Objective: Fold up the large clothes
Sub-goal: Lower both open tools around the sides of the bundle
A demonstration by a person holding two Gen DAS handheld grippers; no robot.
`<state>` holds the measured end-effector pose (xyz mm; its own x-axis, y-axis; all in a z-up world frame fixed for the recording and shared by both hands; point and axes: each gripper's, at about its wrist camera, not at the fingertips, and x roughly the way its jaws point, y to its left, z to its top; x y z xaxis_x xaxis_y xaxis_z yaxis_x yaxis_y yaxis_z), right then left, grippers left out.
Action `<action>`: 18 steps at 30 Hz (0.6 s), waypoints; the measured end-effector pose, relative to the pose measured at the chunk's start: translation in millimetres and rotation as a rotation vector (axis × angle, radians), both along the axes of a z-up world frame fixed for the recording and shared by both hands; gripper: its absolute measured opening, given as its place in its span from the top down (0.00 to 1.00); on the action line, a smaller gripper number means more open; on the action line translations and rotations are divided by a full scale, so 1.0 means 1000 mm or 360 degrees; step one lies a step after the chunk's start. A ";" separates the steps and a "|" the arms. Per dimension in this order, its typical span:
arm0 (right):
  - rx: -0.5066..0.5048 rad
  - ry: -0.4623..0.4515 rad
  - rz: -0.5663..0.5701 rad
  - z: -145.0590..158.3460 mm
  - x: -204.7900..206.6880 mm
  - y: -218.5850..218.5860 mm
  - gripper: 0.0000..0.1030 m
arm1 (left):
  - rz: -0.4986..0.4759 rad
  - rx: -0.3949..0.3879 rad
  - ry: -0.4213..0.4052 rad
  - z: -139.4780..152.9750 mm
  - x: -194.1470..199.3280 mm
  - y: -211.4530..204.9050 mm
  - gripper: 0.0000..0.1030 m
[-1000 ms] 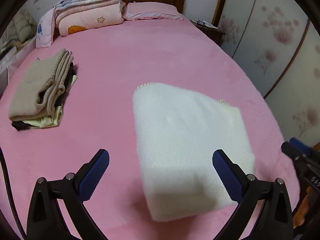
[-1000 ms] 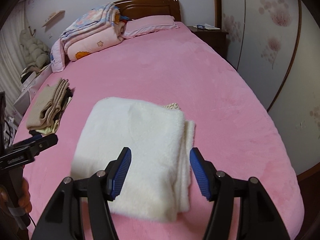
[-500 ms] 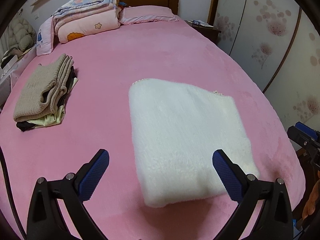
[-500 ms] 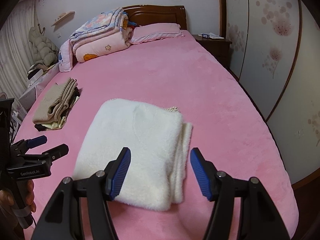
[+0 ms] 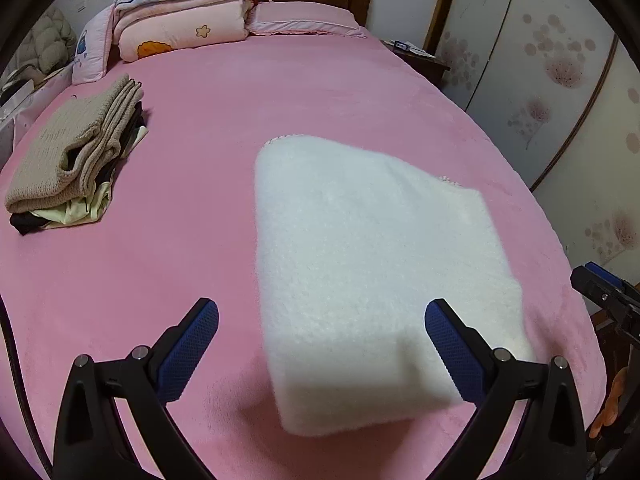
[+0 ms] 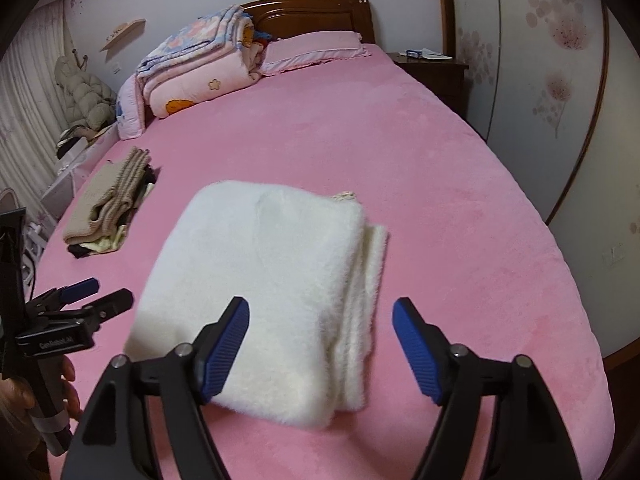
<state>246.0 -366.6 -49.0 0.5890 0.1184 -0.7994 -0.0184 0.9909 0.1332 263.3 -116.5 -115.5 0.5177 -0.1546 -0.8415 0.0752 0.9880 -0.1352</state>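
**Both grippers empty over the folded white garment**

Left wrist view: my left gripper (image 5: 322, 334) stood spread wide, holding nothing, its pads clear of the cloth. The white garment (image 5: 372, 248) lay folded into a thick block on the pink bed (image 5: 192, 248), its near left corner between my jaws. I judged the step to be taking that block by its near edge. To do it well I would come in low, get one finger under the whole thickness at the corner, and close on all the layers, not just the top one. Left of the garment the bed lay bare as far as the folded pile (image 5: 76, 152) of clothes, well apart; that was my open room. The bed's right edge ran just beside the garment, with the wardrobe (image 5: 560, 92) beyond.

Right wrist view: my right gripper (image 6: 320, 342) was open too and empty; its jaws had just been widening, with the garment's near right part between them, untouched. The loose layered edges (image 6: 370, 280) showed on this side, so I judged slippage likeliest here. The bed to the right was bare up to its rim. My left gripper's tip (image 6: 88, 300) hung near the garment's left side, so I had to keep the two tools from crossing.
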 end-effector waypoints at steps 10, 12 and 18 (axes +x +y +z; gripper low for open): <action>0.0048 0.0068 0.0020 -0.032 0.015 -0.015 0.27 | -0.0067 0.0071 0.0149 -0.031 0.021 -0.002 0.00; 0.0072 0.0145 0.0032 -0.042 0.022 -0.018 0.27 | -0.0083 0.0078 0.0167 -0.037 0.026 -0.002 0.00; 0.0191 0.0290 0.0071 -0.074 0.041 -0.020 0.27 | -0.0084 -0.0147 0.0300 -0.060 0.046 0.010 0.00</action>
